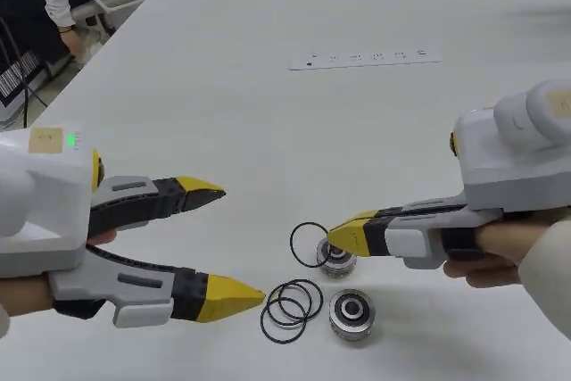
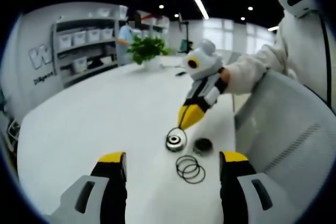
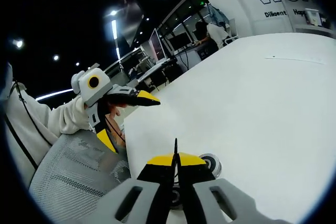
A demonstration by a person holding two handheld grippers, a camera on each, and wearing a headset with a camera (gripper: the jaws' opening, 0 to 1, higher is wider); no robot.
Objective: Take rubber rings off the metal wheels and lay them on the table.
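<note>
Left hand-held gripper (image 1: 243,243) gapes wide, idle at 8 o'clock; right hand-held gripper (image 1: 332,238), clamped on rubber ring (image 1: 293,244), to peel it off metal wheel (image 1: 339,260).

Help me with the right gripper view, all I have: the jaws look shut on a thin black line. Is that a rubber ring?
Observer: Yes; in the head view the right gripper pinches a rubber ring that loops out beside a metal wheel.
Operator: Any rings already off?
Observer: Three loose rings lie overlapping on the table.
Operator: More wheels?
Observer: A second wheel stands beside those loose rings.
</note>
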